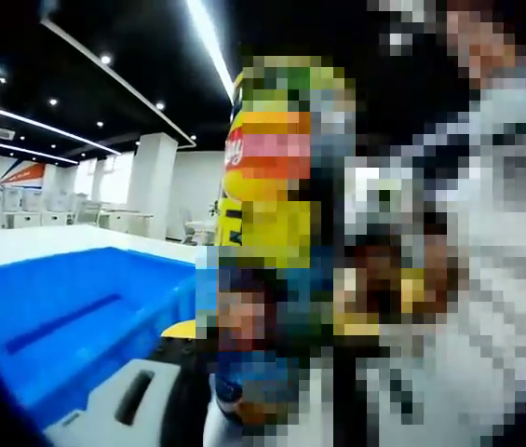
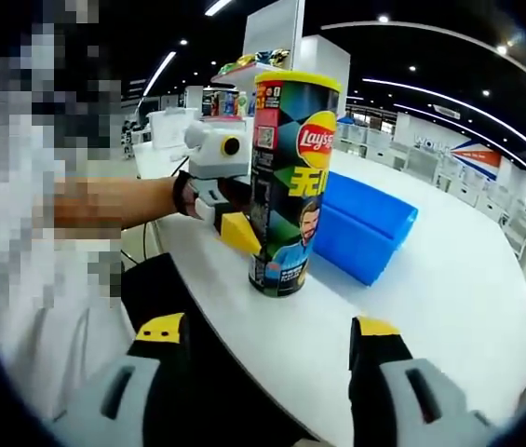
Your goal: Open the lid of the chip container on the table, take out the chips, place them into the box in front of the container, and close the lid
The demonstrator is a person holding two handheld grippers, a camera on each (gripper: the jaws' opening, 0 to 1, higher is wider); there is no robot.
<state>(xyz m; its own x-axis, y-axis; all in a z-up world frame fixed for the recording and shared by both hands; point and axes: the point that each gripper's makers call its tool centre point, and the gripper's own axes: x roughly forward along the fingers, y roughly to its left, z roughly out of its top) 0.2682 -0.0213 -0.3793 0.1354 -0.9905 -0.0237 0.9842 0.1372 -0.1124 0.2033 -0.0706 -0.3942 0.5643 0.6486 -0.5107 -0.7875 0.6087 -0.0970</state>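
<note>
A tall Lay's chip can (image 2: 286, 186) stands upright on the white table (image 2: 449, 307), its yellow lid (image 2: 298, 82) on. In the left gripper view the chip can (image 1: 272, 186) is very close and partly under mosaic. My left gripper (image 2: 242, 233) reaches in from the left and clamps the can at mid-height, one yellow pad (image 2: 237, 233) against its side and the other hidden behind it. The blue box (image 2: 365, 228) lies just behind and right of the can, and the blue box (image 1: 76, 317) is seen open-topped. My right gripper (image 2: 268, 331) stands open, short of the can's base.
A person's forearm (image 2: 114, 200) holds the left gripper over the table's near edge. A white bin (image 2: 171, 126) and a display shelf (image 2: 244, 70) stand beyond the table. Bare tabletop spreads to the right of the blue box.
</note>
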